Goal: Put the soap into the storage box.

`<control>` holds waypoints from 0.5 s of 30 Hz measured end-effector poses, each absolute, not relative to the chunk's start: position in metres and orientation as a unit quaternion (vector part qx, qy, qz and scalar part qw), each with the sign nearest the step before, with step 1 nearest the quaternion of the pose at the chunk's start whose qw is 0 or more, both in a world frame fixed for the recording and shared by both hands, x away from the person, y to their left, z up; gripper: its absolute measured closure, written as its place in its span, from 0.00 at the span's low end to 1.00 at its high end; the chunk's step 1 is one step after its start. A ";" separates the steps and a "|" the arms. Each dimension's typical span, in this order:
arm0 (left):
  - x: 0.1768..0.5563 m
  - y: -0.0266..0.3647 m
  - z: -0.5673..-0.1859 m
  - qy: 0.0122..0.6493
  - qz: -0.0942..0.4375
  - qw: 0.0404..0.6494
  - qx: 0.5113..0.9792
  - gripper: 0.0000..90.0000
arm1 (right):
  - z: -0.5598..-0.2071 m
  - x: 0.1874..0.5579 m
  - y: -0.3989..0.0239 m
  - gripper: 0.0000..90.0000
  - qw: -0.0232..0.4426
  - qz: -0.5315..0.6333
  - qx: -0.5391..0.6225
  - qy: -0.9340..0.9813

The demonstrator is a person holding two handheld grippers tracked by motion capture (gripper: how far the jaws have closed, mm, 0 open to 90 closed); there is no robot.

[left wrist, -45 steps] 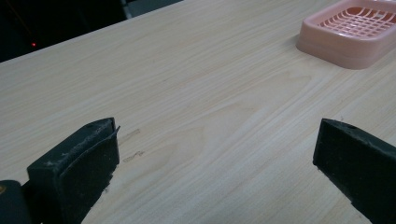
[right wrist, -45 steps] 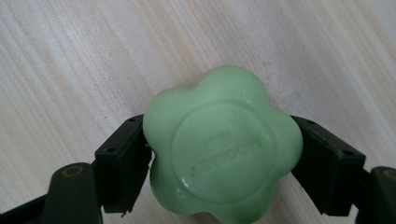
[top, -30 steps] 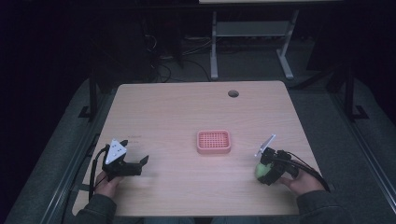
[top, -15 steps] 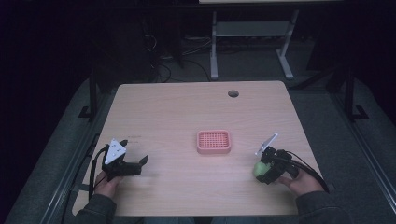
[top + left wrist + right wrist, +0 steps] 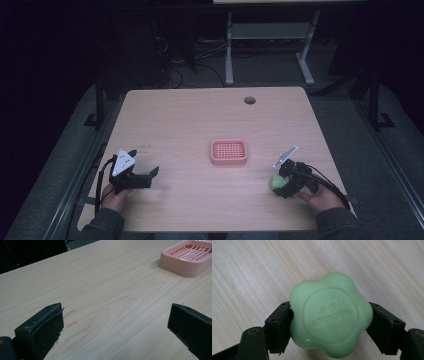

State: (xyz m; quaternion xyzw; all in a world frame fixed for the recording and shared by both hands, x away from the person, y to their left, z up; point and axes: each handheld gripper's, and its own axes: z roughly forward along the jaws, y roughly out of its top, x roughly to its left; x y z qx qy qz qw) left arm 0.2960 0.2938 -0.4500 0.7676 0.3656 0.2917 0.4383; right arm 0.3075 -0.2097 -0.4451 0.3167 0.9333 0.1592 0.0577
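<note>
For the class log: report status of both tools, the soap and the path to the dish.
Right tool shut on green soap. Left tool open, empty. Pink soap dish empty, table between bare.

Dark room, wooden table (image 5: 180, 120), perhaps grey carpet (image 5: 65, 165)

Green soap (image 5: 331, 317): embossed wording, upside down, illegible.

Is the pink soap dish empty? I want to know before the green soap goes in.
Empty. The high view shows only the bare grid of the pink soap dish; the green soap sits between the right gripper jaws.
</note>
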 end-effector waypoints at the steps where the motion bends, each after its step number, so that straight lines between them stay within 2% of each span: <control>1: 0.296 0.294 -0.450 0.366 0.292 0.439 0.767 0.00 | -0.445 0.307 -0.210 0.29 0.056 0.162 0.319 0.932; 15: 0.295 0.295 -0.449 0.362 0.293 0.434 0.771 0.00 | -0.429 0.309 -0.198 0.29 0.055 0.156 0.300 0.940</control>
